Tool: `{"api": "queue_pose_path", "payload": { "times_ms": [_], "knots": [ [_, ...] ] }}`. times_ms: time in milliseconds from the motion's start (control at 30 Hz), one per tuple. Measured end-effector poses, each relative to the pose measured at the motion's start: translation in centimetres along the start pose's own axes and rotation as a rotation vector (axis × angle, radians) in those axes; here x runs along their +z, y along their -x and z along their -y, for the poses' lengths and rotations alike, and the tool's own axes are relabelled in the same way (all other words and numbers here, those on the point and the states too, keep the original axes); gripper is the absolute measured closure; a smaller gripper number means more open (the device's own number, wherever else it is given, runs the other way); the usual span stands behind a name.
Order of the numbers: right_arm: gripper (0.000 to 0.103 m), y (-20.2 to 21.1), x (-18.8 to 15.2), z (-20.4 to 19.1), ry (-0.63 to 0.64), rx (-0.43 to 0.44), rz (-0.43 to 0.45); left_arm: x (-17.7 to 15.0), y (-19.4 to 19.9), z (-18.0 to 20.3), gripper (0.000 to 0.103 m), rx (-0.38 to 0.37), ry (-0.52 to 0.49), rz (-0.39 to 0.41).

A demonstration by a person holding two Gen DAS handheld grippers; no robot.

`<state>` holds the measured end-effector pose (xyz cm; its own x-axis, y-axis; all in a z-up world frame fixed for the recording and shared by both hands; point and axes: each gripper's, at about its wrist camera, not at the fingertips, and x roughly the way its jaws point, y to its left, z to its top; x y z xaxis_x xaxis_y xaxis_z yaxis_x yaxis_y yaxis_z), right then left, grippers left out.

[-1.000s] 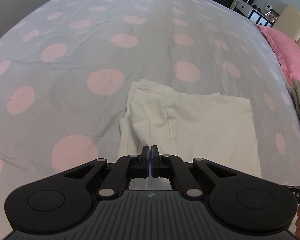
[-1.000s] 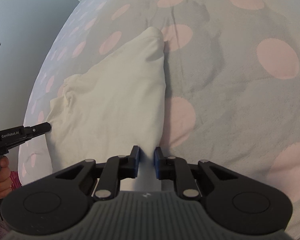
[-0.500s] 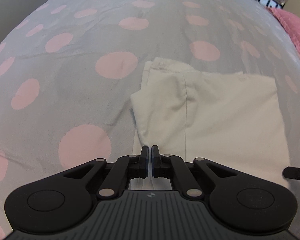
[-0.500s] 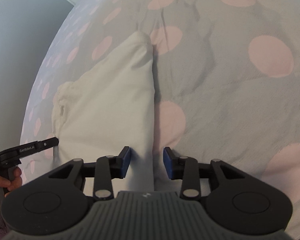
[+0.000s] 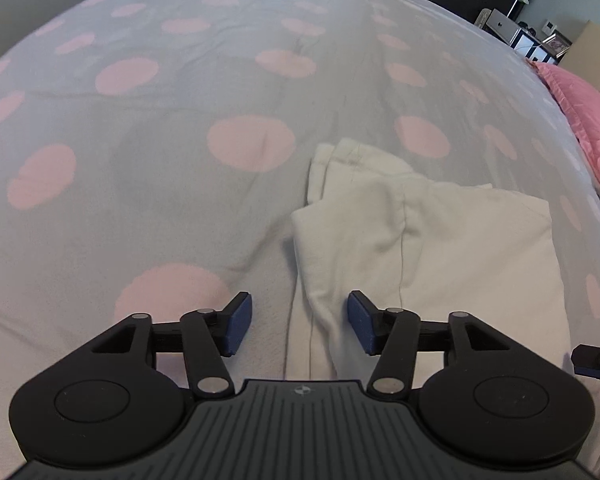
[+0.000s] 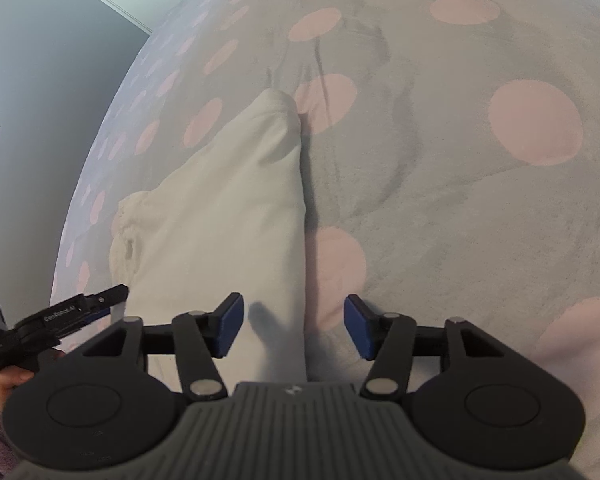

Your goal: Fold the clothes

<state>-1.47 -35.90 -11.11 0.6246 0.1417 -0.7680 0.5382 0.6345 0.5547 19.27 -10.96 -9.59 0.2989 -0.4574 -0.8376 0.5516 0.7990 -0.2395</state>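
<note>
Left gripper (image 5: 296, 322): jaws opening, spread over the near left edge of the cream folded garment (image 5: 420, 256), pinching nothing.
Garment: lay flat on the polka-dot bedspread (image 5: 140, 200).
Right gripper (image 6: 294, 326): jaws opening astride the garment's right edge, gripping nothing.
Risk: a pad snagging cloth on withdrawal could drag the fold open.

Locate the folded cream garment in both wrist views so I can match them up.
Left wrist: folded cream garment lies right of centre, its near edge between the opening left gripper pads.
Right wrist: garment lies left of centre, running up from the opening right gripper.
Shared landmark: the grey bedspread with pink dots.
</note>
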Motion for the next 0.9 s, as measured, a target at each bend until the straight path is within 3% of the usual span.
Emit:
{"api": "queue_pose_path", "payload": {
  "times_ms": [133, 367, 533, 767, 800, 900],
  "knots": [
    [0.041, -0.9, 0.0, -0.4, 0.024, -0.005, -0.014, -0.1, -0.7, 0.0, 0.036, -0.034, -0.006, 0.03],
    [0.038, -2.3, 0.5, -1.3, 0.049, 0.009, 0.006, 0.0, -1.9, 0.8, 0.037, -0.072, -0.021, 0.072],
    [0.038, -3.5, 1.2, -1.8, 0.059, 0.032, 0.029, 0.3, -2.0, 0.7, 0.046, -0.101, -0.013, 0.064],
    [0.039, -4.9, 1.8, -2.3, 0.066, 0.028, 0.042, 0.3, -2.2, 1.6, 0.07, -0.128, 0.0, 0.047],
    [0.04, -5.0, 1.9, -2.4, 0.07, 0.023, 0.044, 0.4, -2.2, 1.8, 0.071, -0.123, -0.006, 0.045],
    [0.06, -4.8, 1.9, -2.6, 0.085, 0.002, 0.053, 0.3, -1.9, 2.2, 0.082, -0.119, -0.007, 0.046]
  ]
}}
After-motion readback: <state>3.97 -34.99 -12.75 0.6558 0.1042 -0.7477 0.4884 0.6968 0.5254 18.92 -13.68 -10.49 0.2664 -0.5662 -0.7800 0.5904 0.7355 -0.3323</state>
